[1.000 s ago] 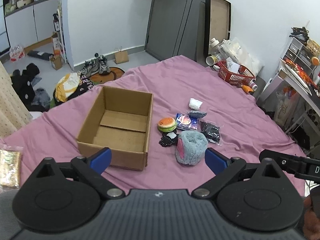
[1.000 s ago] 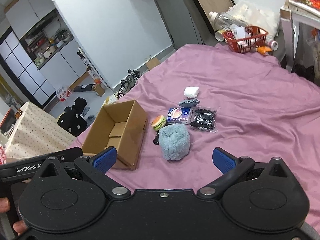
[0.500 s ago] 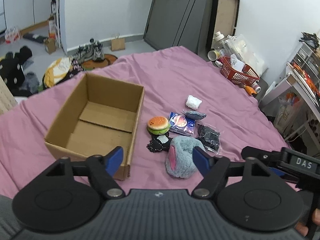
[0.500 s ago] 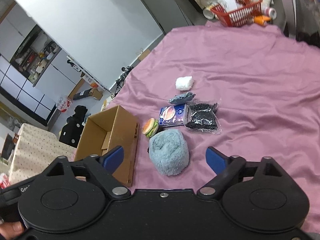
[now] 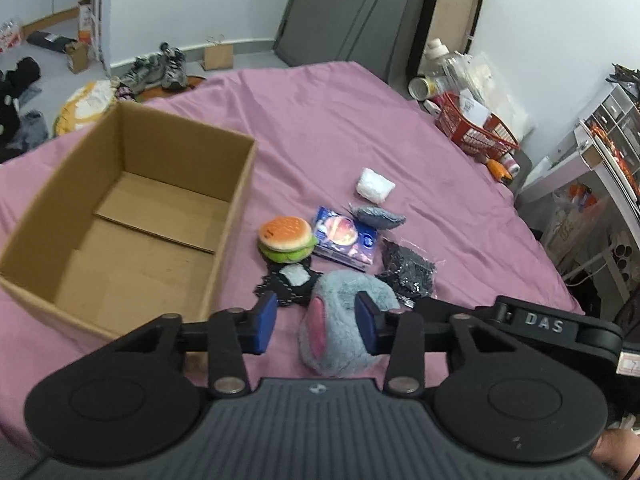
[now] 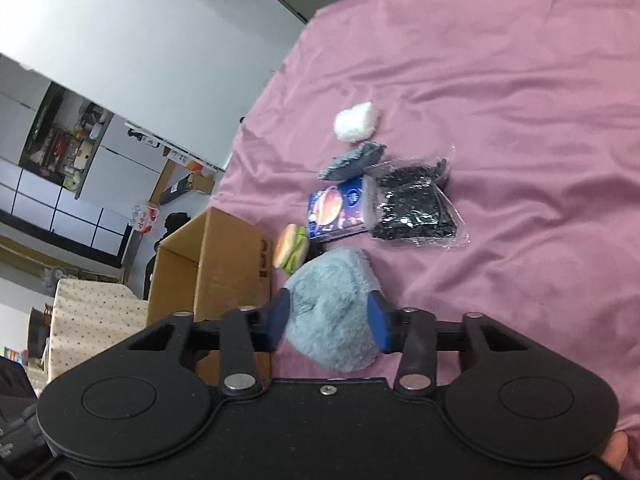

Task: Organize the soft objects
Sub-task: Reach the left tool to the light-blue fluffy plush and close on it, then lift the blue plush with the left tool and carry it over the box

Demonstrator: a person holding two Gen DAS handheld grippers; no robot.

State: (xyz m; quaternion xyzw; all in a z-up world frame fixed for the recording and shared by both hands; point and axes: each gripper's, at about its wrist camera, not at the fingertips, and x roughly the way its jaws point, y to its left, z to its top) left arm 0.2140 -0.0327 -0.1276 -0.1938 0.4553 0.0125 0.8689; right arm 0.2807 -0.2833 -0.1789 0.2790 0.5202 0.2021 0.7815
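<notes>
A fluffy blue plush toy with a pink patch lies on the purple sheet, right of the empty cardboard box. My right gripper is shut on it, pads against both sides. My left gripper hovers over the same toy, jaws half narrowed; only its right pad overlaps the fur. Beyond lie a burger toy, a blue packet, a grey pouch, a white wad, a bagged black item and a black lace piece.
A red basket with bottles and bags sits past the far right edge of the bed. A desk with drawers stands on the right. Shoes and clothes lie on the floor beyond the box.
Both grippers have come down and forward onto the plush toy and both have narrowed their jaws. The right one now pinches the toy.
</notes>
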